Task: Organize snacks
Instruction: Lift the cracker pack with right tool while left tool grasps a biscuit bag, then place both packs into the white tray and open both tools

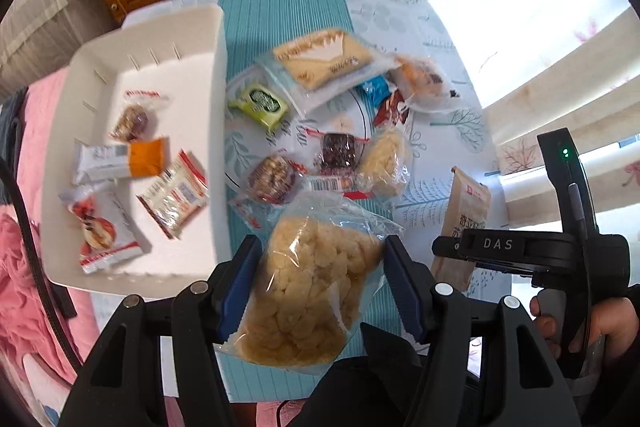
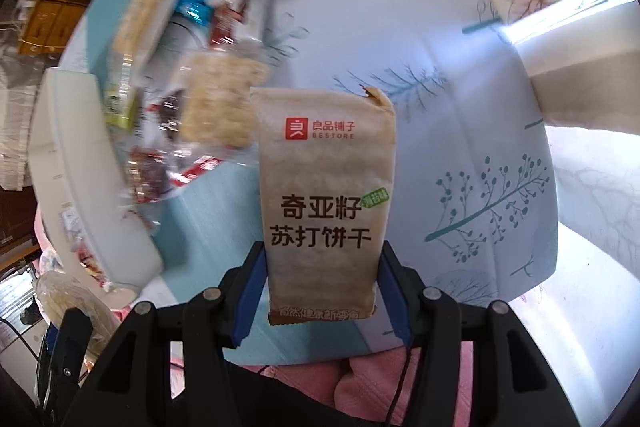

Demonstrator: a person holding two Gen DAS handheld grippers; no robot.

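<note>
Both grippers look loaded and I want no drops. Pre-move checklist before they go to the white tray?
1. Left gripper closed on the clear bag of pale puffed snacks: ok, both blue pads touch it.
2. Right gripper closed on the tan BESTORE cracker packet: ok, gripped at its lower end.
3. Both packs lifted off the table: cannot tell.
4. Bare floor left in the white plastic tray: ok, four packets inside, space remains.
5. Grippers apart from each other: ok.
6. Image sharpness: not ok, motion blur.
</note>
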